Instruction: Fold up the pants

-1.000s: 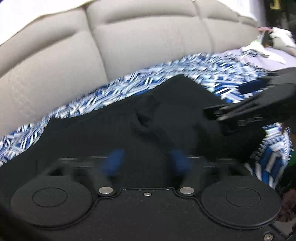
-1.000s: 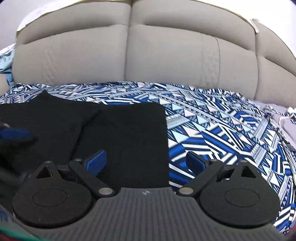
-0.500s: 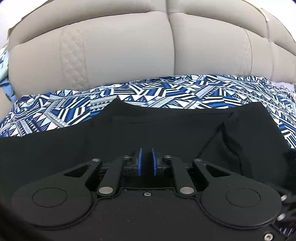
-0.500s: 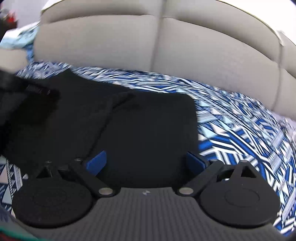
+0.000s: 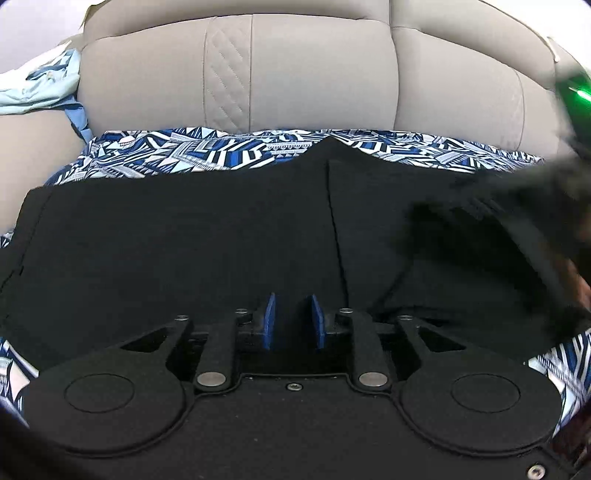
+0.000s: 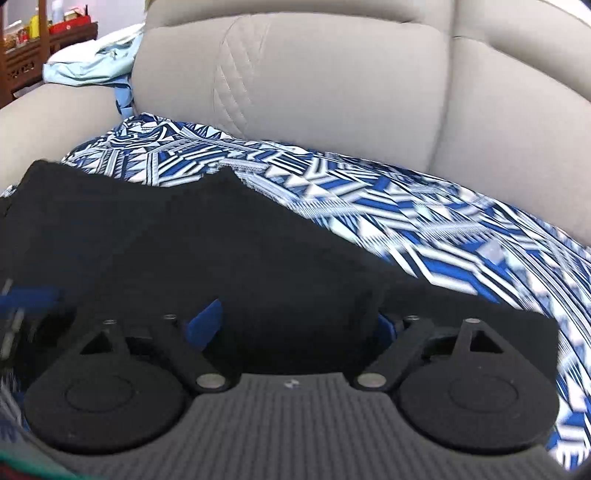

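Observation:
Black pants (image 5: 184,240) lie spread flat on a blue-and-white patterned sheet (image 5: 207,155) over the sofa seat. My left gripper (image 5: 294,321) hovers low over their near edge; its blue pads (image 5: 271,321) stand a small gap apart and are opening, pressing on nothing that I can see. In the right wrist view the pants (image 6: 184,240) fill the lower left. My right gripper (image 6: 295,325) is wide and closing, with a fold of black cloth between the jaws that hides most of the right pad. Its blurred body (image 5: 517,206) shows at the left view's right side.
The beige sofa backrest (image 5: 314,74) rises right behind the sheet. A light blue cloth (image 6: 92,62) lies on the left armrest (image 6: 55,118). Wooden furniture with red items (image 6: 48,33) stands far left. The left gripper's blue tip (image 6: 26,302) shows at the right view's left edge.
Both grippers have swept sideways over the pants toward the left armrest. The left pads went from wide apart to nearly together, then parted slightly. The right jaws have narrowed a little.

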Action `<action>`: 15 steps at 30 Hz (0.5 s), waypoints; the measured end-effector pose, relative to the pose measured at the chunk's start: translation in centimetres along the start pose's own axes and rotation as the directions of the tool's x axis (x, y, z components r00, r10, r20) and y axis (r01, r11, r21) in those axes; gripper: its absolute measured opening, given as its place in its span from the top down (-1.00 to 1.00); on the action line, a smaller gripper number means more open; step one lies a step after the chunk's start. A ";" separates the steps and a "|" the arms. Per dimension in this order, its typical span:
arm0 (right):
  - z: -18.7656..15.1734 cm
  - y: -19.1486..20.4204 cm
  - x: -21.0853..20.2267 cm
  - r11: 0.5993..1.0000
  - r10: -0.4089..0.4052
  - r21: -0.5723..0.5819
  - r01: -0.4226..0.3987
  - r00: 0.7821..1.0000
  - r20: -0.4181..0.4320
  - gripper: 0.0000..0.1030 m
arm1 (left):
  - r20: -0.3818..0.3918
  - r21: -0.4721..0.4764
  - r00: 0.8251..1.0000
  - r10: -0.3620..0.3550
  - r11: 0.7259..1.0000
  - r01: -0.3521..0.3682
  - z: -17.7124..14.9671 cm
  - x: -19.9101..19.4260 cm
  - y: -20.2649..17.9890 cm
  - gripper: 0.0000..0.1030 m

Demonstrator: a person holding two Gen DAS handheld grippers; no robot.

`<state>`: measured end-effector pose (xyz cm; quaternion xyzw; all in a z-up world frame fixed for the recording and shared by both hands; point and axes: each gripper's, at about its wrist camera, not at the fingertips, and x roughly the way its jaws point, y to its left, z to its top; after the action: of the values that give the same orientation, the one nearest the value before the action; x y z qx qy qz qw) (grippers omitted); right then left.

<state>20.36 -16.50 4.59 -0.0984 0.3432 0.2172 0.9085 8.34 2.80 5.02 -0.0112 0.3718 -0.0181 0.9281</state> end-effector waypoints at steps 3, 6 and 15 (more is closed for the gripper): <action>2.3 1.3 2.7 1.000 -0.019 0.004 0.019 1.000 -0.005 -0.68 | 0.012 -0.006 1.000 -0.013 1.000 0.013 -0.5 -0.5 0.7 0.53; 4.0 2.0 3.7 1.000 -0.013 0.012 0.013 1.000 0.003 -0.70 | 0.029 -0.011 0.999 -0.025 1.000 0.025 -0.3 -1.1 1.1 0.51; 0.6 -6.6 -3.5 0.888 0.171 0.396 -0.235 0.967 0.192 -0.84 | 0.171 0.102 0.981 -0.094 0.992 0.078 2.0 -4.1 0.0 -0.05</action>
<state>21.47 -23.27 7.57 0.1503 0.3199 0.2401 0.9041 6.75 2.98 9.35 0.0151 0.2866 -0.0748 0.9550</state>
